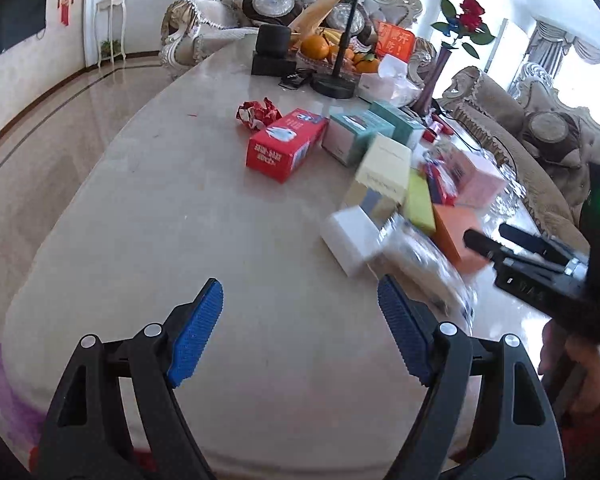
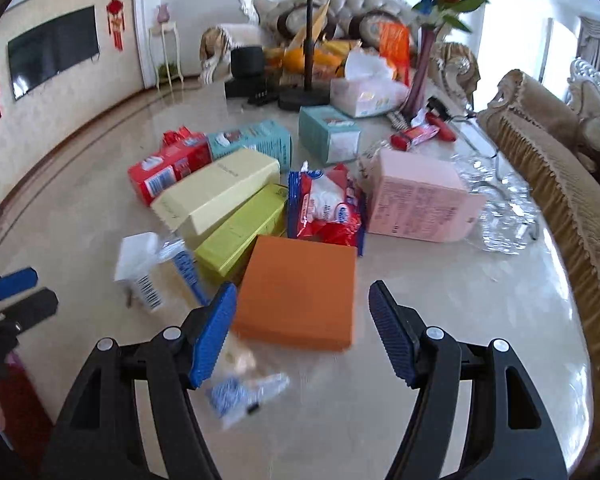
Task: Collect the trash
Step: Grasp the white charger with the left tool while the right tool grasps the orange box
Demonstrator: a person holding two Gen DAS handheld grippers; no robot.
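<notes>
Both grippers hang spread and empty over the desk, so the sensible move seems to be lowering the right gripper squarely over one loose piece and closing low against the marble. The orange box lies at centre frame just beyond its tips, a crumpled clear wrapper lower left beneath them; the left gripper faces bare desk, litter at its upper right.

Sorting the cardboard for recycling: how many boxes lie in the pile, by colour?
Red box: 1
Teal boxes: 2
Pale yellow box: 1
Lime green box: 1
Orange box: 1
Pink box: 1
White box: 1
Total: 8
</notes>
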